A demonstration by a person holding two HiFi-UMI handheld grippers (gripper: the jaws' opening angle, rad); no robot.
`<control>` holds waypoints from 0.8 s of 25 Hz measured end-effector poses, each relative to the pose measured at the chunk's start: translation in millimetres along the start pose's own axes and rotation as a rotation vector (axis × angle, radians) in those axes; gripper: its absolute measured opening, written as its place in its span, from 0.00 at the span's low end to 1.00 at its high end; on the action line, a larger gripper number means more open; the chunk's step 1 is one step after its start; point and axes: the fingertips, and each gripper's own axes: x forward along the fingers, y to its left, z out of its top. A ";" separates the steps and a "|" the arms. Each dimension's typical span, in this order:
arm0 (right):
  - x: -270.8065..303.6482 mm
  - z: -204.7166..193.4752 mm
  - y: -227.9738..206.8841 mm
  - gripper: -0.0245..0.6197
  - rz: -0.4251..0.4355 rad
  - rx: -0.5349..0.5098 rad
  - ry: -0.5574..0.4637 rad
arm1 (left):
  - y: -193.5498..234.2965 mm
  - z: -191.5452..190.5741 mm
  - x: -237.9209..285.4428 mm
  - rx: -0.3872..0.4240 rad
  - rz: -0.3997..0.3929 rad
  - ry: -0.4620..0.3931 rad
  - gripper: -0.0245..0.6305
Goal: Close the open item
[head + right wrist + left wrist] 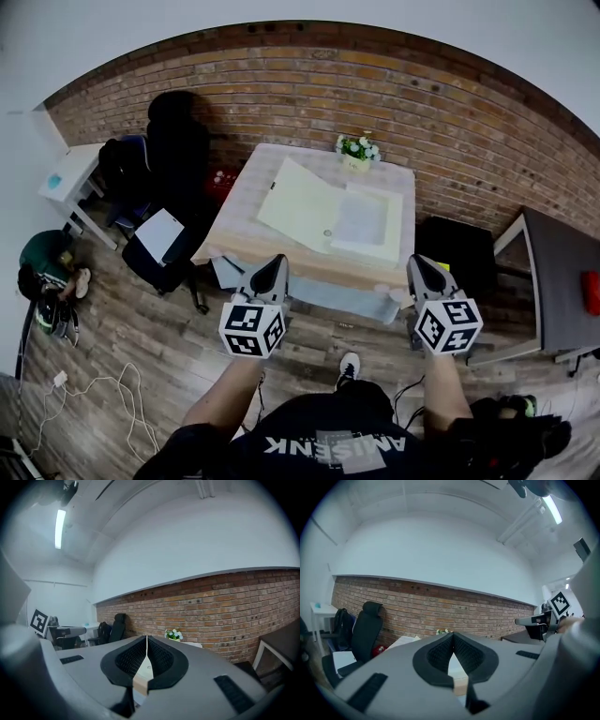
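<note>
Jaws closed, empty, on my left gripper point(277, 262) and right gripper point(420, 263), near open cream binder point(302, 212) on pale wooden table point(242, 208).

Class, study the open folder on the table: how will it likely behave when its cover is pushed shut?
The folder lies spread wide, so its cover probably swings over as a fairly stiff board. It looks thin and light, so it may slide on the smooth table. The sheet inside might shift.
</note>
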 end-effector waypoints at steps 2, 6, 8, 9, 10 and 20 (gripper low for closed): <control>12.8 -0.8 -17.0 0.10 -0.001 0.007 0.007 | 1.7 -3.4 19.4 -0.007 0.018 0.009 0.06; 34.9 -0.5 -47.3 0.10 0.001 0.013 0.017 | -0.3 -6.7 56.6 -0.018 0.025 0.021 0.06; 44.8 0.7 -63.3 0.10 -0.006 0.005 0.023 | -3.0 -9.2 75.1 0.005 0.039 0.035 0.06; 49.5 0.7 -70.1 0.10 -0.007 0.004 0.027 | -4.9 -11.3 83.8 0.010 0.043 0.045 0.06; 53.9 0.1 -76.1 0.10 -0.004 0.004 0.032 | -7.3 -13.8 92.3 0.004 0.041 0.056 0.06; 100.4 -7.7 -150.3 0.10 0.060 0.028 0.068 | -44.2 -14.1 186.3 -0.006 0.024 0.083 0.06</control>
